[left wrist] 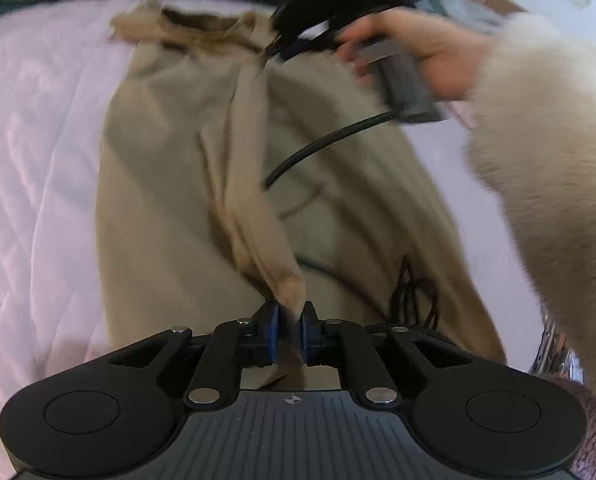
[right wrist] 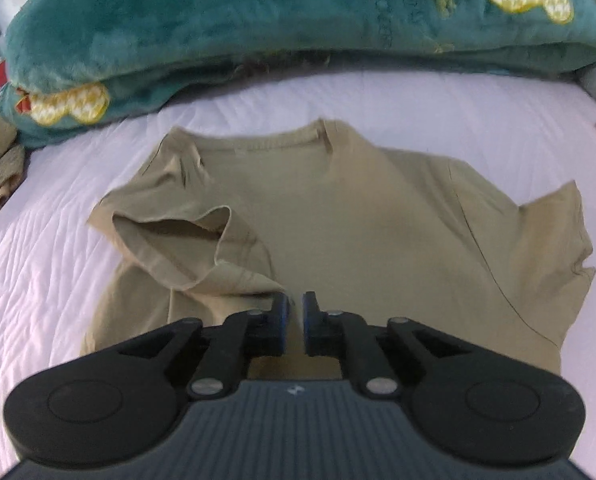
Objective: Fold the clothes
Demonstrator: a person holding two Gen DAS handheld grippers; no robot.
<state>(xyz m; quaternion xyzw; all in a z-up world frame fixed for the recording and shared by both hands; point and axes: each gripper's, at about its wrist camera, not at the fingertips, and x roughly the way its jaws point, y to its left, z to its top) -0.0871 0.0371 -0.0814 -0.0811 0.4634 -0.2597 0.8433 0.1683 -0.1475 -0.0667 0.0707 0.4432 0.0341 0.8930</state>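
Nearest, the left hand-held gripper [left wrist: 291, 322] tilts downward with a fold of the tan T-shirt [left wrist: 169, 208] between its narrowly parted jaws. The shirt lies on the pink bed [left wrist: 29, 160], its long axis running away to the collar near the green pillow [right wrist: 217, 24]. The right hand-held gripper [right wrist: 293, 312], slightly parted and empty, hovers at the shirt's folded-in sleeve.

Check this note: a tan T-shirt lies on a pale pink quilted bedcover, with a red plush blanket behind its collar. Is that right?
Not quite. The plush blanket is teal green with gold patches, not red; the right wrist view shows it. The rest stands: the tan T-shirt lies on the pale pink quilted bedcover, with the blanket behind its collar.
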